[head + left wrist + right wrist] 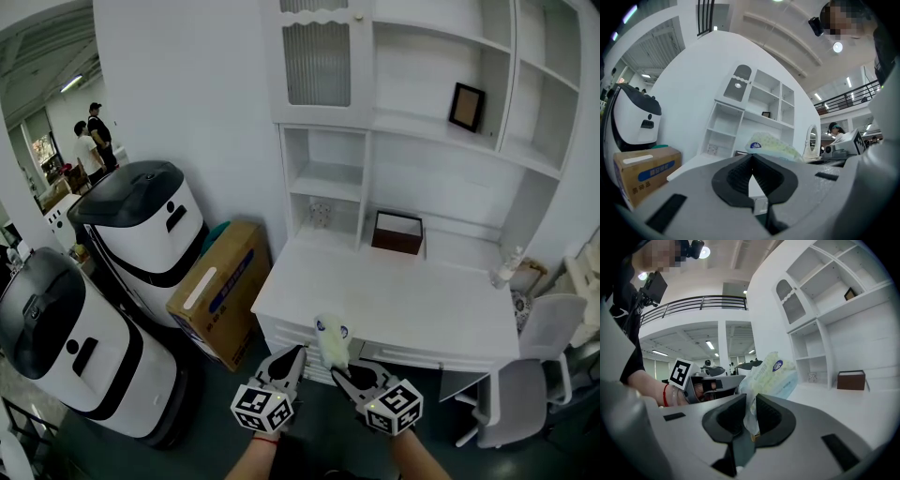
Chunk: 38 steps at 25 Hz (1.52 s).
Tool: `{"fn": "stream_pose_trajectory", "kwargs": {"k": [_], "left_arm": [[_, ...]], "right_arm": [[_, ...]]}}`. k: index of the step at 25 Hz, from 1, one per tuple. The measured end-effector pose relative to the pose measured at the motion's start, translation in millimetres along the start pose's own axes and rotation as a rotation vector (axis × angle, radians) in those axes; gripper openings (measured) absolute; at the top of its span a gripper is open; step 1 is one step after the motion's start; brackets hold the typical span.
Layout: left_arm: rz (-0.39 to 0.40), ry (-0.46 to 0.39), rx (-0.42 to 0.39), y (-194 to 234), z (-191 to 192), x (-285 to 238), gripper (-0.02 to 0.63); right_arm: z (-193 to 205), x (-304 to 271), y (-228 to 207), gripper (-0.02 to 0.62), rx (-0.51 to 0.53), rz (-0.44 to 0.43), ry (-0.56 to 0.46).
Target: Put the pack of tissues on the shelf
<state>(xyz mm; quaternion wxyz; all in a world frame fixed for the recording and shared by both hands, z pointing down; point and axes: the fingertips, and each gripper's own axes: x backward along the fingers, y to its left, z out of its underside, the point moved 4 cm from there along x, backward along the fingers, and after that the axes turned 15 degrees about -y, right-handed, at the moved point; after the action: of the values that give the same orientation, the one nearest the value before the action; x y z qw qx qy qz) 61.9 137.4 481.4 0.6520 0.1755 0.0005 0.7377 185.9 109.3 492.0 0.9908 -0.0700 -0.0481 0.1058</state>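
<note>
Left gripper is at the near middle of the head view. Its jaws are together and nothing is between them. In the left gripper view, the pack of tissues shows beyond and to the right of the closed tips.

Just right of it, the right gripper is clamped on the crimped end of the pack of tissues. The pack stands up from the jaws, pale with a blue oval label near its top. It is held in the air in front of the near edge of the bench and well apart from the shelf unit.

At the far left stand two people. Nearer are two white machines with black tops, one near left and one behind it. A cardboard box leans between the farther machine and the left end of the white bench.

The white shelf unit rises from the far side of the bench, with a ribbed cabinet door at its upper left. A brown open box sits on the bench below the shelves. A dark picture frame leans on an upper shelf to the right. A small bottle stands at the bench's right end, and a grey chair is near right.
</note>
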Motion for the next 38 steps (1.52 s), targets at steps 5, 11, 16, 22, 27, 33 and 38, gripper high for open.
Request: {"fn": "stream_pose_trajectory", "kwargs": {"k": [5,11,16,22,27,33,38], "left_arm": [[0.056,0.004,0.011,34,-1,-39,0.006],[0.137,0.030,0.029,88,-9,-82,0.006],[0.183,0.052,0.053,125,-12,-109,0.006],[0.229,0.072,0.081,160,-10,-131,0.006],[0.279,0.074,0.093,184,-12,-149,0.006],[0.321,0.086,0.109,209,-8,-166,0.006],[0.329,0.090,0.123,222,-1,-176,0.006]], "right_arm": [[-4,-38,-24,0.055,0.014,0.036,-0.009],[-6,-98,-44,0.055,0.012,0.102,-0.012],[-6,-137,-58,0.055,0.006,0.155,-0.008],[-5,-171,-70,0.055,0.008,0.212,-0.004],[-5,-197,-80,0.055,0.017,0.263,-0.013],[-4,-224,-92,0.055,0.024,0.310,-0.030],[0,-235,-99,0.055,0.018,0.327,-0.028]]}}
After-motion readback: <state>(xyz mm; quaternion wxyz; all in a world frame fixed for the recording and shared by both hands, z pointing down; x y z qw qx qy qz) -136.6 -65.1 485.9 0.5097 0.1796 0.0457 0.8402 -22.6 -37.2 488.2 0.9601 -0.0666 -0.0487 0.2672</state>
